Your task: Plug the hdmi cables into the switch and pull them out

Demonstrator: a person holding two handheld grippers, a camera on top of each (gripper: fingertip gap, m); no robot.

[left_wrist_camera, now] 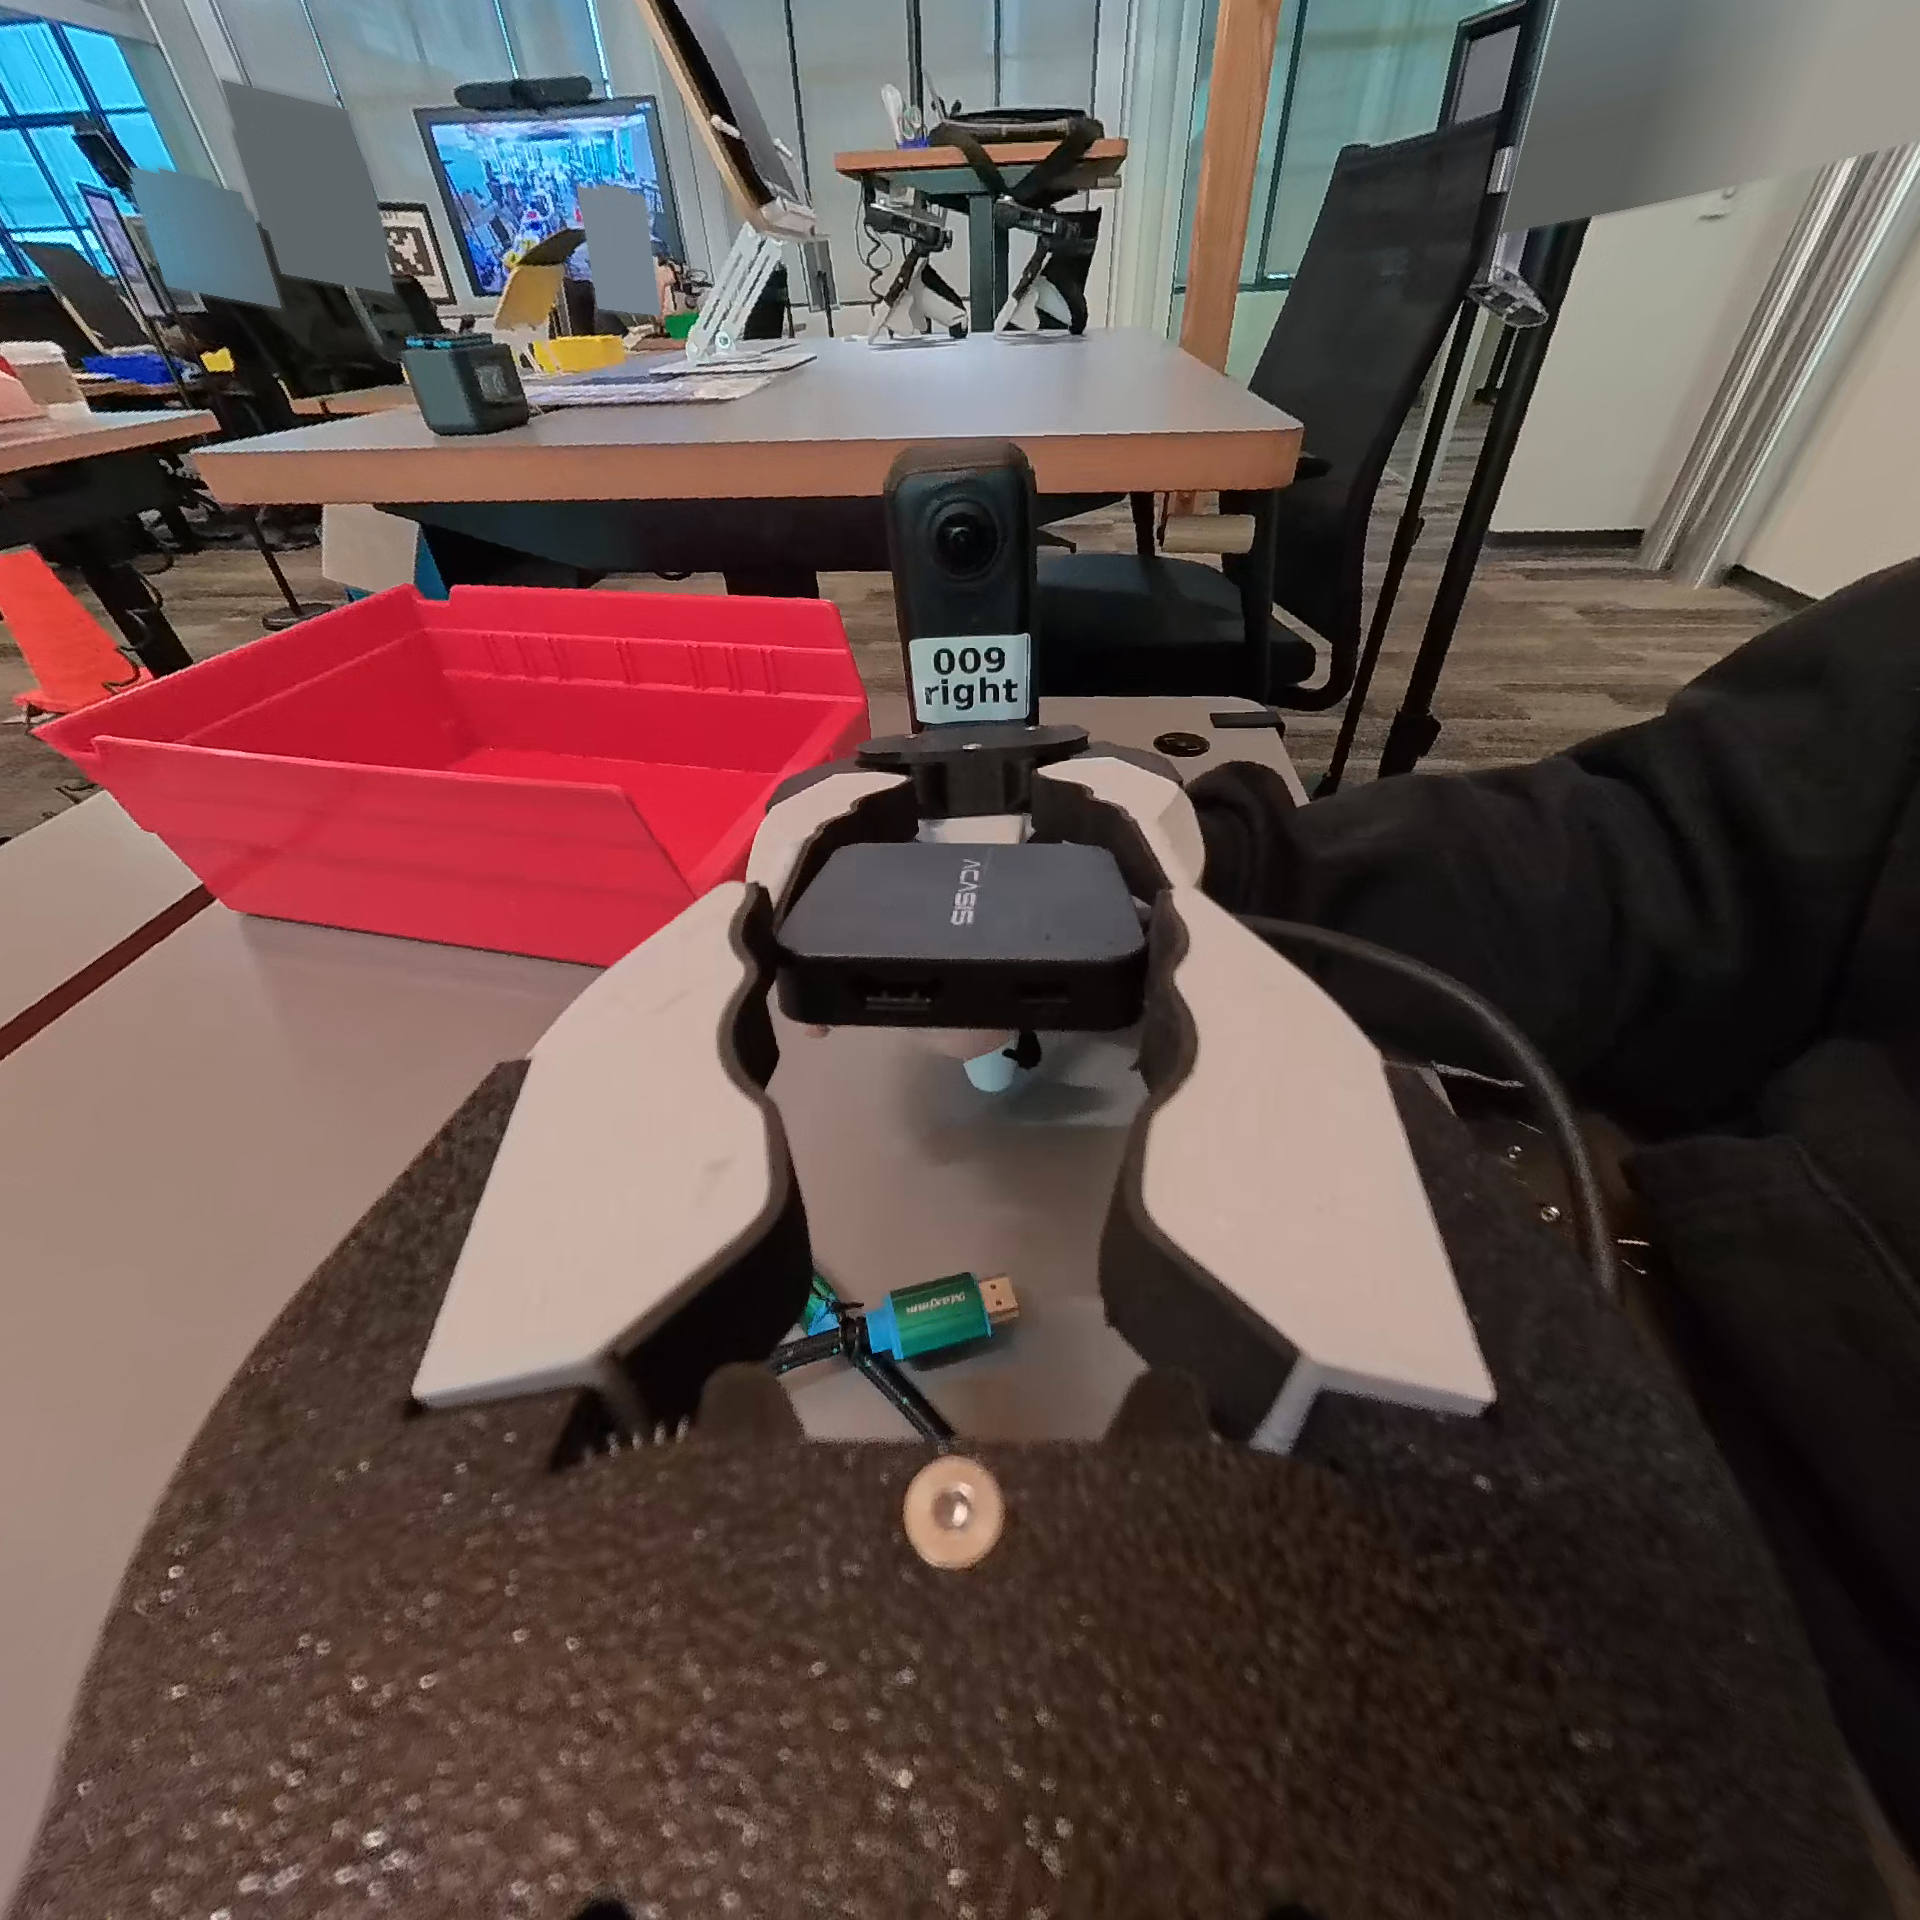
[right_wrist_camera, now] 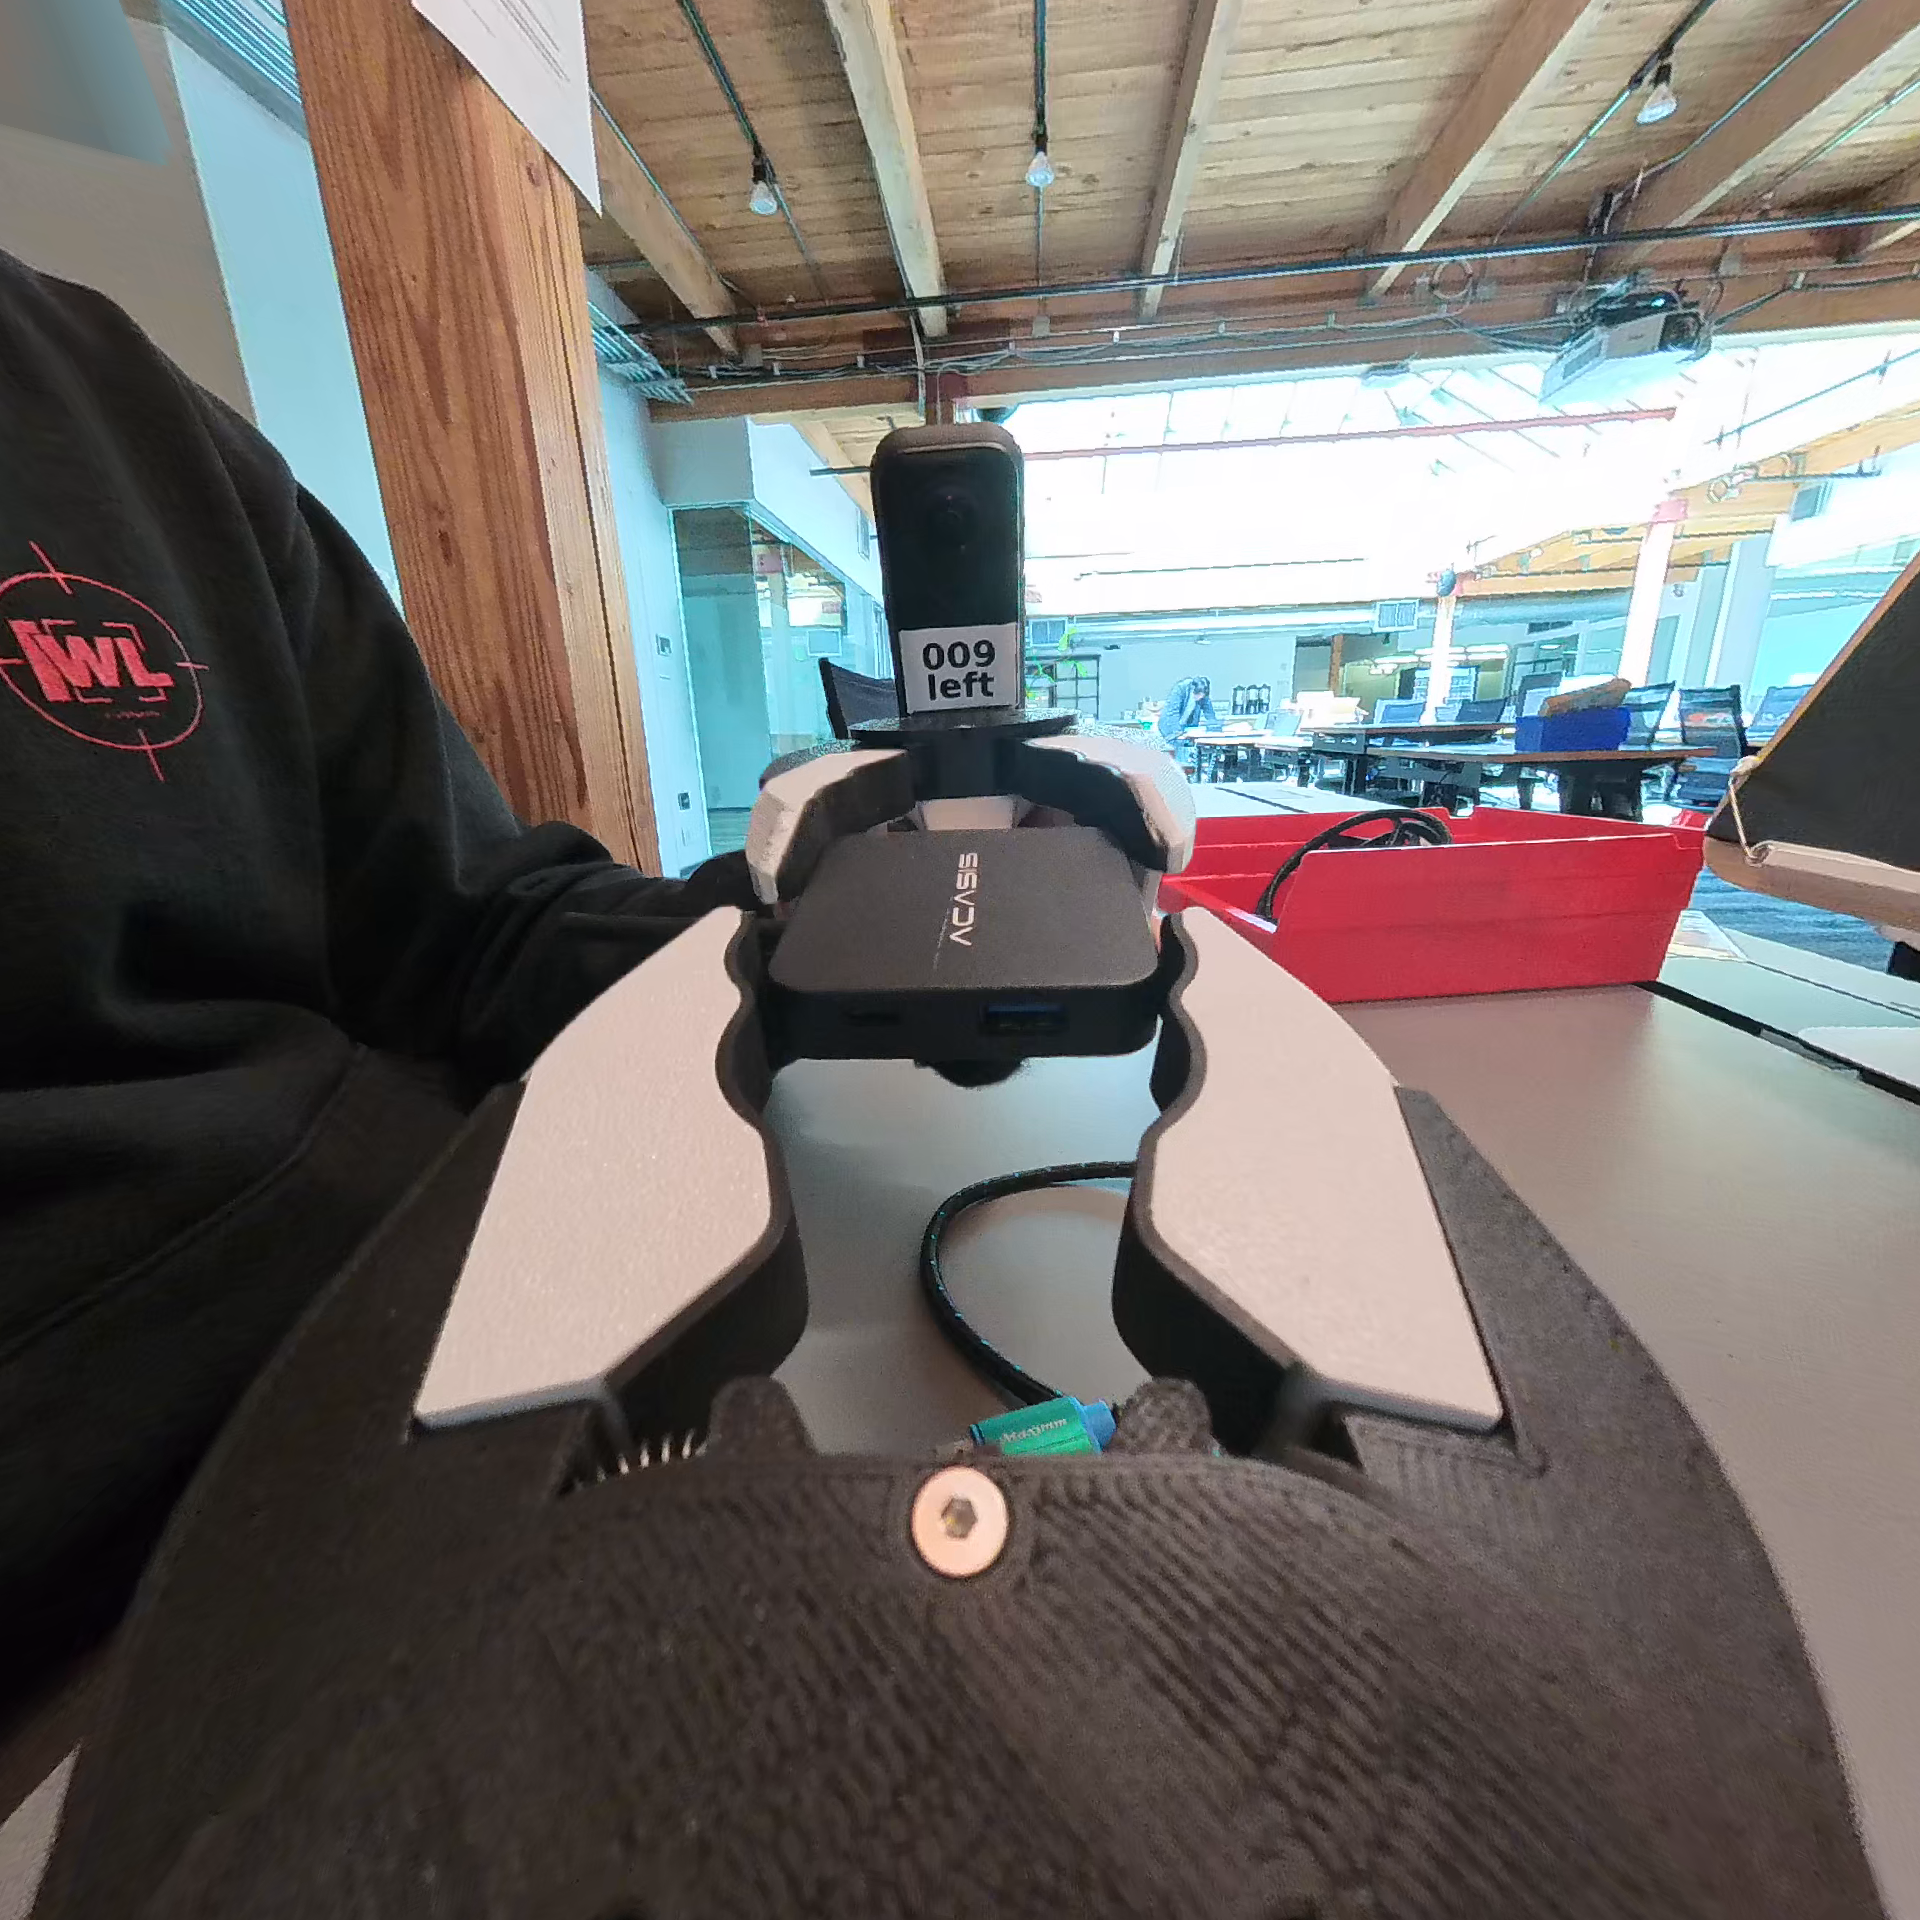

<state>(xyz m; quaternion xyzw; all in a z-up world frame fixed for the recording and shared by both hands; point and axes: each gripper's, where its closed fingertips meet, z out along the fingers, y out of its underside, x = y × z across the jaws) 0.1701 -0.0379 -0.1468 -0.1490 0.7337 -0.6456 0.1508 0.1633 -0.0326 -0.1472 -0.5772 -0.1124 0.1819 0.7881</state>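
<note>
Between your left gripper's (left_wrist_camera: 961, 966) fingers, low and close to the camera, a green HDMI plug (left_wrist_camera: 933, 1322) lies on the grey table (left_wrist_camera: 260, 1143), its gold tip free and its braided cable running back under the gripper body. Out at your fingertips you have the black switch (left_wrist_camera: 961, 930) clamped by its two sides, held level above the table, two empty ports facing you.

Your right gripper (right_wrist_camera: 961, 977) grips the same switch (right_wrist_camera: 961, 930) from the opposite end, its fingers pressed to the sides as well, so both tongs are closed on the one box and face each other, each carrying a camera on top. Below your right fingers a black cable (right_wrist_camera: 966, 1288) loops across the table to a second green plug (right_wrist_camera: 1039, 1432), partly hidden by the gripper body.

Beyond your left gripper, off to its left, a red bin (left_wrist_camera: 416, 821) sits near the table's far edge. Bare tabletop lies under the switch.
</note>
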